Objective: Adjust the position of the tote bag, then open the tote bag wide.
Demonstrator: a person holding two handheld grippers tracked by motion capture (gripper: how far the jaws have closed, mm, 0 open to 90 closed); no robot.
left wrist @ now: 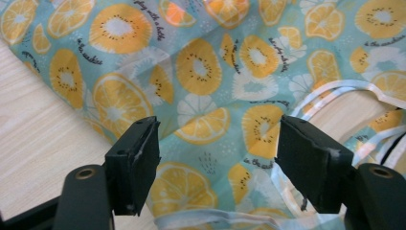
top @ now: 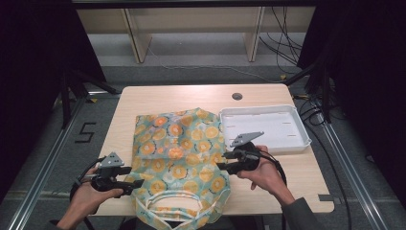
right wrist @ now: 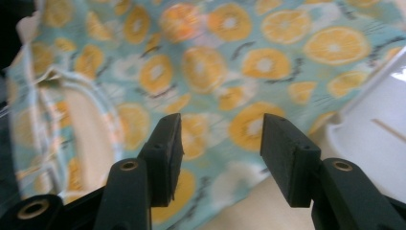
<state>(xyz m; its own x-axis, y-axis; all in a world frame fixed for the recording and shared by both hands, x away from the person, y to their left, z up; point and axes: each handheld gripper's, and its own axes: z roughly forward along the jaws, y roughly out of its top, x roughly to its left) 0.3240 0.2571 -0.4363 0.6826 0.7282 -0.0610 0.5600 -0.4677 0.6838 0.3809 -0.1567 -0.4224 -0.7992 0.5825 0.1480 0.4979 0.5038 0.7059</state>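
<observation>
A teal fabric bag (top: pixel 179 153) printed with orange slices lies flat in the middle of the wooden table (top: pixel 143 98), its white-trimmed handle loop (top: pixel 163 203) at the near edge. My left gripper (top: pixel 136 184) is at the bag's near left edge, jaws pointing right. In the left gripper view the left gripper (left wrist: pixel 218 143) stands open over the fabric (left wrist: pixel 206 72), with nothing pinched. My right gripper (top: pixel 221 166) is at the bag's right edge, pointing left. In the right gripper view the right gripper (right wrist: pixel 220 139) is open above the blurred fabric (right wrist: pixel 201 67), apart from it.
A white shallow tray (top: pixel 301 132) sits at the right of the table, touching the bag's right side; its corner (right wrist: pixel 383 143) is close to my right gripper. A round cable hole (top: pixel 237 96) lies near the far edge. Cables and shelf legs stand beyond the table.
</observation>
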